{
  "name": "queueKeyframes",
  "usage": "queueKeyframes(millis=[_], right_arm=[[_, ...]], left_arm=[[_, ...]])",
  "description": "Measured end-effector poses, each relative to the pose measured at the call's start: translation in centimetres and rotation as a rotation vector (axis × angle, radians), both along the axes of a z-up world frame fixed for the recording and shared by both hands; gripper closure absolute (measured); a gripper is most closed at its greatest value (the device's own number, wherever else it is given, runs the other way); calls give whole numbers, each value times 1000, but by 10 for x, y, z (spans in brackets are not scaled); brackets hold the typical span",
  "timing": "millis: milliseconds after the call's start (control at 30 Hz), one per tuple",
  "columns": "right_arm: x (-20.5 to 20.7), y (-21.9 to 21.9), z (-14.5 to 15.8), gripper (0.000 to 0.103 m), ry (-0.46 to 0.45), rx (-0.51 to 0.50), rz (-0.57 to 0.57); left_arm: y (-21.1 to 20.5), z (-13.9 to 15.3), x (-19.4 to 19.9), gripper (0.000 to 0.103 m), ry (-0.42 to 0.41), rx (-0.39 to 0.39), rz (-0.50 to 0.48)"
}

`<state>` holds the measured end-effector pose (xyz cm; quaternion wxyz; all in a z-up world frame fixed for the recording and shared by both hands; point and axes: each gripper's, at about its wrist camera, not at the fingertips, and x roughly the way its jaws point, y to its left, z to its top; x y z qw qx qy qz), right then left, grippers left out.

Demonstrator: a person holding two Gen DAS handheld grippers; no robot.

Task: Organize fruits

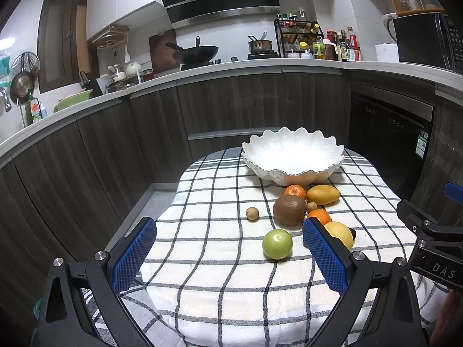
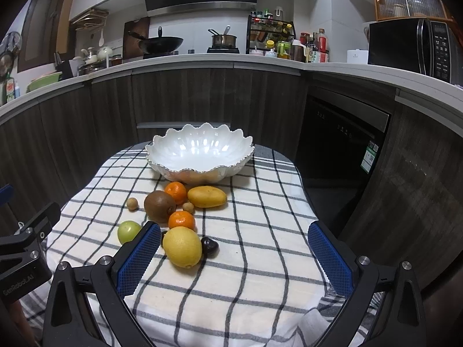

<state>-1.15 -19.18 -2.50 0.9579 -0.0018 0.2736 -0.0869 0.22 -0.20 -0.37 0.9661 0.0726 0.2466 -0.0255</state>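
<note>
A white scalloped bowl [image 1: 292, 156] [image 2: 199, 151] stands empty at the far end of a checked cloth. In front of it lie a mango [image 1: 323, 194] [image 2: 207, 196], two tangerines [image 1: 295, 190] [image 2: 181, 219], a kiwi [image 1: 289, 210] [image 2: 159, 206], a lemon [image 1: 340, 232] [image 2: 182, 246], a green fruit [image 1: 277, 244] [image 2: 128, 232], small brown round fruits [image 1: 252, 213] [image 2: 132, 203] and a dark fruit [image 2: 209, 246]. My left gripper [image 1: 228, 248] is open, with the green fruit between its fingers. My right gripper [image 2: 234, 251] is open, with the lemon just inside its left finger.
The checked cloth [image 1: 220, 260] [image 2: 260, 208] covers a small table. Dark kitchen cabinets [image 1: 162, 121] curve around behind it, with a dishwasher [image 2: 341, 144] at the right. The other gripper's body shows at each view's edge [image 1: 434, 245] [image 2: 23, 248].
</note>
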Motion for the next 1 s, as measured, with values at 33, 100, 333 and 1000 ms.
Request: queueKeyframes(millis=[33, 100, 333, 1000], right_arm=[[0, -1, 0, 0, -1, 0, 0], [-1, -1, 0, 0, -1, 1, 0], [0, -1, -2, 0, 5, 5, 0], [1, 0, -3, 0, 8, 4, -1]], left_arm=[[0, 0, 0, 0, -1, 0, 0], [-1, 0, 0, 0, 2, -1, -2], [-2, 0, 1, 0, 12, -6, -7], [0, -2, 3, 0, 20, -9, -6]])
